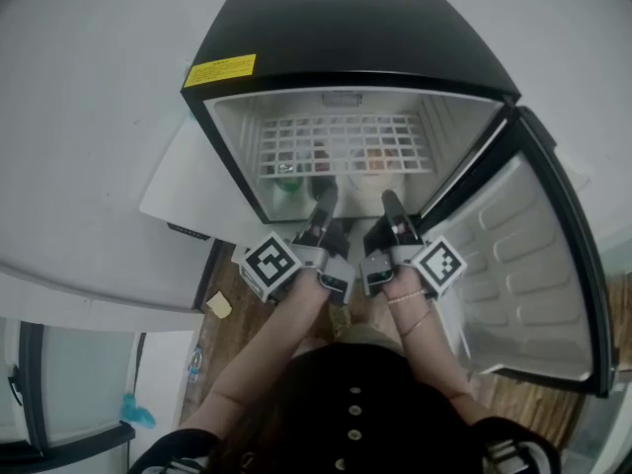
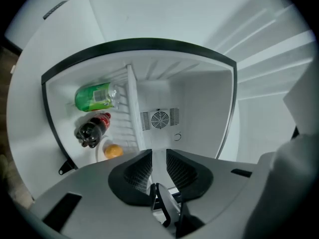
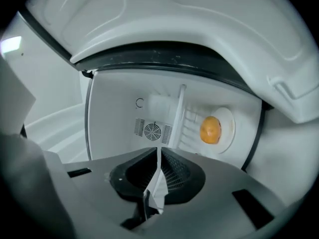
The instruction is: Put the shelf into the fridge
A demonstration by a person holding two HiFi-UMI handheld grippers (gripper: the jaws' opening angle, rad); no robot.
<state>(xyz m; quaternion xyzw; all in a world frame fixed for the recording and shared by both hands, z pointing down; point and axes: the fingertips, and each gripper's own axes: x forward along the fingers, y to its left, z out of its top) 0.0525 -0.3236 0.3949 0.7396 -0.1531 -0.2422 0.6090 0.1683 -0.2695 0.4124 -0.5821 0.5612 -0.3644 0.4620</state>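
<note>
**Shelf held by its near edge, the rest of it straight ahead in the fridge**

Nearest the person, the left gripper (image 1: 323, 199) and the right gripper (image 1: 392, 205) sit side by side at the mouth of the fridge (image 1: 346, 28), both pointing away into it. Each has its jaws drawn in on the thin white near edge of the shelf (image 1: 341, 143). The left gripper view shows the left gripper (image 2: 158, 157) with a narrow gap filled by that edge. In the right gripper view the jaws of the right gripper (image 3: 159, 156) are pinched almost together on it.

From both grippers the shelf lies directly farther in, level, with its long axis running left to right across the cabinet. The left gripper holds left of centre and the right gripper right of centre, and neither looks nearer than the other. Seen edge-on from either gripper, the shelf (image 2: 133, 108) (image 3: 178, 114) runs back toward the fan grille (image 2: 159, 119) on the far wall.

Below the shelf lie a green bottle (image 2: 94, 97), a dark cola bottle (image 2: 92, 130) and an orange (image 3: 210, 129) on a plate (image 3: 227, 128). The door (image 1: 523, 275) stands open to the right.

The shelf looks largely inside, so what remains is probably an even push straight back from both sides.
</note>
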